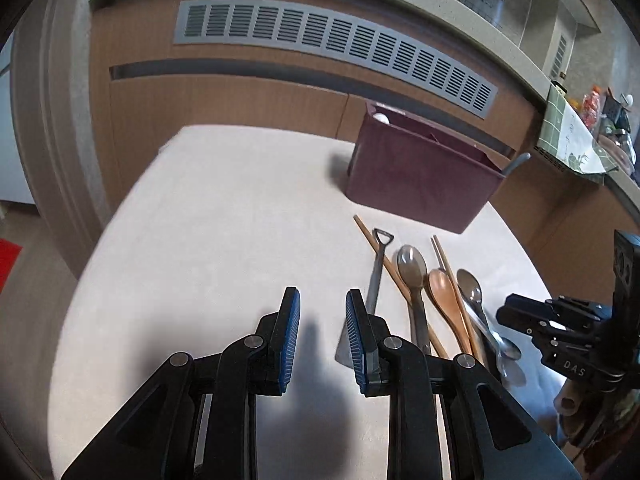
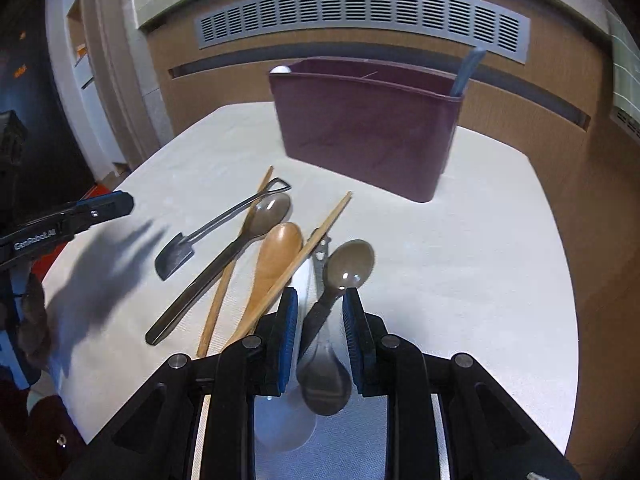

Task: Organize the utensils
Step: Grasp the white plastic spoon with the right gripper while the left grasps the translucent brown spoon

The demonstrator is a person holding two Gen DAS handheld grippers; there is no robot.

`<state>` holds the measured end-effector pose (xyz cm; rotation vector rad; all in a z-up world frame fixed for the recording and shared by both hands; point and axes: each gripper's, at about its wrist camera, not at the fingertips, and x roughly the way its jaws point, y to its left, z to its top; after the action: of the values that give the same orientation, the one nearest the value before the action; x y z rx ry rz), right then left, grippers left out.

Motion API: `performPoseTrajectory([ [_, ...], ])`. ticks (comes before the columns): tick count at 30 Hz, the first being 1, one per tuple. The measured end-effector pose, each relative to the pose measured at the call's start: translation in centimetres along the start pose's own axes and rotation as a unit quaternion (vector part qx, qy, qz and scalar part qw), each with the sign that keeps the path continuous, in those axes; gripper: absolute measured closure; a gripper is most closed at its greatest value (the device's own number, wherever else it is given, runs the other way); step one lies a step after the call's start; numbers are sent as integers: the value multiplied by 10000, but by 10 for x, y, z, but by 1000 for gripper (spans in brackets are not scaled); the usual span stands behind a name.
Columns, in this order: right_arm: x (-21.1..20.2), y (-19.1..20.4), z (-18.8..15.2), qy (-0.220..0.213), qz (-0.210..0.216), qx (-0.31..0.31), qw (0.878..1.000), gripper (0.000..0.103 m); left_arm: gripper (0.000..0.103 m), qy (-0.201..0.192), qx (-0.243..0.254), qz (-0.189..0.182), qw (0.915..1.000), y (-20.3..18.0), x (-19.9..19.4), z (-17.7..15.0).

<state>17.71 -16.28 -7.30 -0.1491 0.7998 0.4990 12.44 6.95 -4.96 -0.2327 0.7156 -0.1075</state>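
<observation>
Several utensils lie side by side on the white table: a small metal spatula, a steel spoon, a wooden spoon, another steel spoon and chopsticks. My left gripper is open and empty, just left of the spatula's blade. My right gripper is open, low over the right end of the row. The dark handle of a steel spoon runs between its pads without being pressed. A white spoon and another steel spoon lie beneath it.
A maroon utensil holder stands at the table's far side, with a white spoon tip and a blue-grey handle sticking out. Behind it is a wooden cabinet with a grey vent. Bare tabletop spreads left of the left gripper.
</observation>
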Motion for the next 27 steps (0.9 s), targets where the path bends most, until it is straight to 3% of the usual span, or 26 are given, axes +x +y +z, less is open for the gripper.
performPoseTrajectory([
  [6,20,6,0,344,147,-154,9992,83,78,39,83,-136,9999,-11,4,0],
  [16,27,23,2,199,-113,-738,9970,85,78,309,342,-290,9985,-30,26,0],
  [22,25,19,0,196,293,-618,9975,91,78,466,842,-214,9951,-53,34,-2],
  [27,35,15,3,315,457,-526,9971,86,78,476,751,-407,9952,-57,35,1],
])
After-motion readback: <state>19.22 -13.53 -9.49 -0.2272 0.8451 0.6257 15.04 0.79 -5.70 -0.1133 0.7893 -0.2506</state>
